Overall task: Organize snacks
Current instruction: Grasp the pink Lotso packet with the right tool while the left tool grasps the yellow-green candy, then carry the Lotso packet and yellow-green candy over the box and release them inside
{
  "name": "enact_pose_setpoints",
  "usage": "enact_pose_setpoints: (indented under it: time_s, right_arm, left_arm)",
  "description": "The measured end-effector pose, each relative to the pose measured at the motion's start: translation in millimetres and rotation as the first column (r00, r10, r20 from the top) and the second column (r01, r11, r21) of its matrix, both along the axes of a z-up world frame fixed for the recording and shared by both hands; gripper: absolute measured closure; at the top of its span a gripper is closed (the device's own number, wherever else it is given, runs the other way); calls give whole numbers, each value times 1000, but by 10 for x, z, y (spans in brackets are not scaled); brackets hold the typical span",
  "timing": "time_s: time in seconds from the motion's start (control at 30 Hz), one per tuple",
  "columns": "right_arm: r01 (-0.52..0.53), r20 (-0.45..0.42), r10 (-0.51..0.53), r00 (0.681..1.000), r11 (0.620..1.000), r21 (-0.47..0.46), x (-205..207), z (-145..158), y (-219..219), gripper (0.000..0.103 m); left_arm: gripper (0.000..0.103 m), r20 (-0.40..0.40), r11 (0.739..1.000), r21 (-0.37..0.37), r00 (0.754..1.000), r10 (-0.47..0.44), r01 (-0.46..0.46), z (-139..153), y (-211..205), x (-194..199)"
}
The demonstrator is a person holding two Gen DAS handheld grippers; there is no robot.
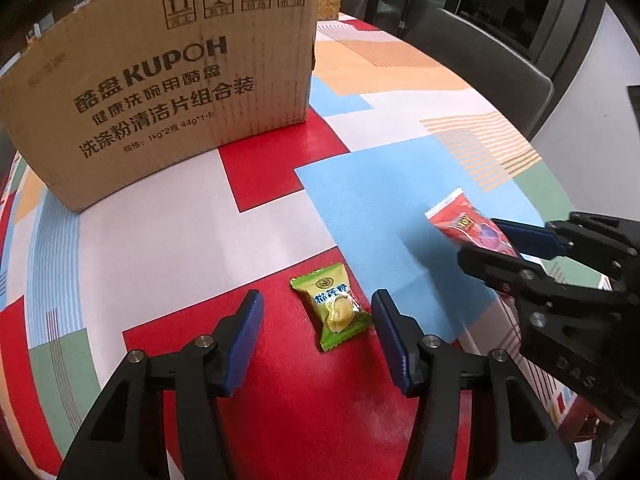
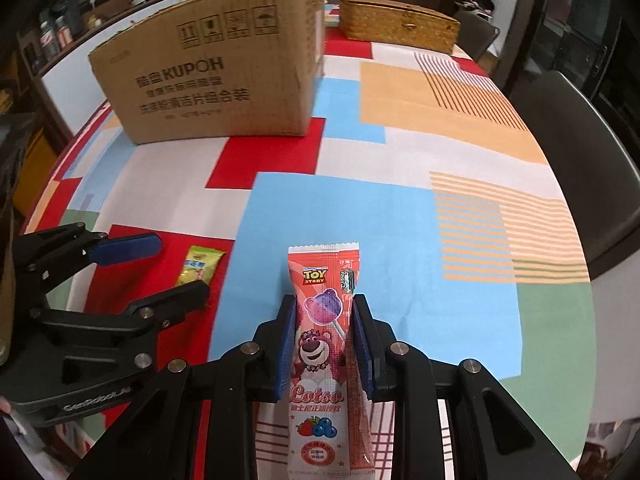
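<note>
Tongs astride green candy, cardboard box beyond

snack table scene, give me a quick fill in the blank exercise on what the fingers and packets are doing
1. The right gripper is shut on the red ____ packet.
2. The green candy packet lies on a ____ patch of the tablecloth.
3. The fingers of the left gripper stand on either side of the green candy packet, not ____ it.
4. The cardboard box bears the brand word ____.

Missing words: lollipop; red; touching; KUPOH
</note>
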State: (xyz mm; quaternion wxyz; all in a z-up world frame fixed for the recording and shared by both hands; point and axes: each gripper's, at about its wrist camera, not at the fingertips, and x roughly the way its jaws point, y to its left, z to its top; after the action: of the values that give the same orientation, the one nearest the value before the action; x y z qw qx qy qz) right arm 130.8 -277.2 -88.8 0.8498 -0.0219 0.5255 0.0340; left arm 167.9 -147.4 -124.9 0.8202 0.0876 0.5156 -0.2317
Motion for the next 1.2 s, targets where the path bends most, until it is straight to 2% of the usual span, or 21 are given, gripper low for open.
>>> enact_pose_setpoints:
  time_s: [0.1,0.17,0.23,0.37,0.47,0.53,0.9,1.2]
  right_arm:
    - [5,2,-6,1000,1000,4,-5,-13,-18,75]
    - [8,6,-8,1000,1000,5,-8,-7,-11,75]
    - [7,8,-7,1000,1000,7,-11,-7,-4,75]
    - [2,8,-2,1000,1000,10,-18,-10,19,75]
    - [-1,8,1,1000,1000,11,-21,-8,42,75]
    - [-3,9,3,1000,1000,11,-21,-3,58,75]
    - [-24,39,23,999,999,23,-16,114,175,75]
    - [-43,130,39,991,999,26,63,447,307,75]
  left_arm:
    - [55,-4,1000,9,1000,6,-6,-36,-25,28]
    - [63,7,1000,19,1000,6,-6,-37,-32,30]
    - [76,13,1000,25,1000,0,0,-40,-31,27]
    - [77,9,1000,-1,1000,-2,2,-38,15,31]
    - [79,-8,998,-66,1000,-3,3,-11,103,31]
    - [80,6,997,-80,1000,2,-2,25,148,15]
    - [80,72,995,-101,997,33,-25,313,334,-72]
    - [80,165,990,-131,983,81,-59,693,520,-43]
